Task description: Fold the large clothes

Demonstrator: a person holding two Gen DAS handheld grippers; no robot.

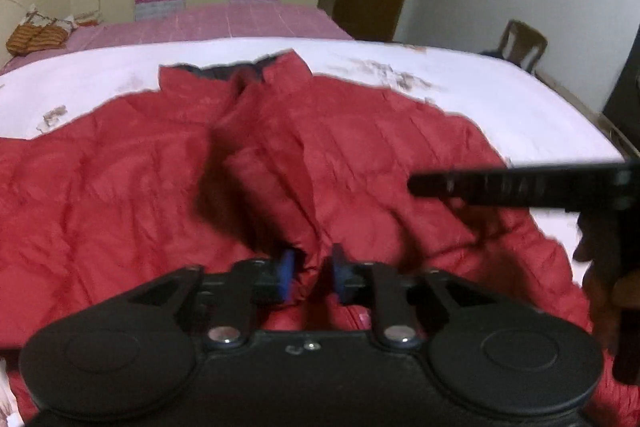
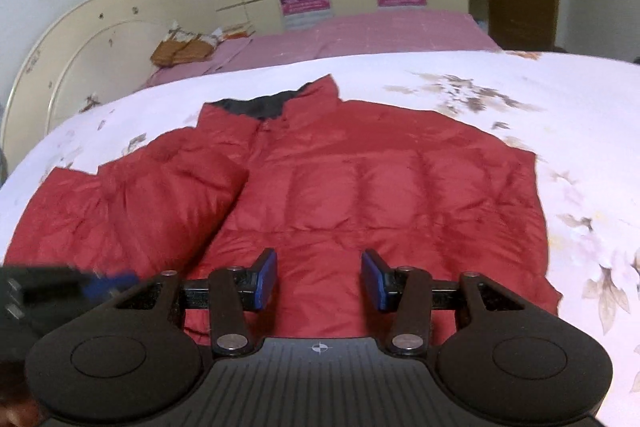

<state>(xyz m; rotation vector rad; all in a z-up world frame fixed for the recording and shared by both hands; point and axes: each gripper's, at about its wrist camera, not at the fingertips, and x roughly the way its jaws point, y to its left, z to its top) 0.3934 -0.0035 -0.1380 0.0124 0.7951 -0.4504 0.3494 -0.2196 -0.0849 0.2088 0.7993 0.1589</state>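
Left claw (image 1: 312, 277) clenched on a fold of the red jacket (image 2: 360, 187) on the bed (image 2: 520, 99), right claw (image 2: 319, 279) released above its hem.

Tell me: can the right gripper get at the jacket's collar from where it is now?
Probably yes. The right gripper is open over the hem of the red jacket, and nothing lies on the fabric between it and the collar. The left gripper, pinching a fold near the hem, sits off to its side.

Jacket (image 2: 320, 187) lies mid-frame on the bedsheet (image 2: 520, 99), collar (image 2: 272, 107) toward frame top. Pillow (image 2: 184, 47) upper left, behind it.
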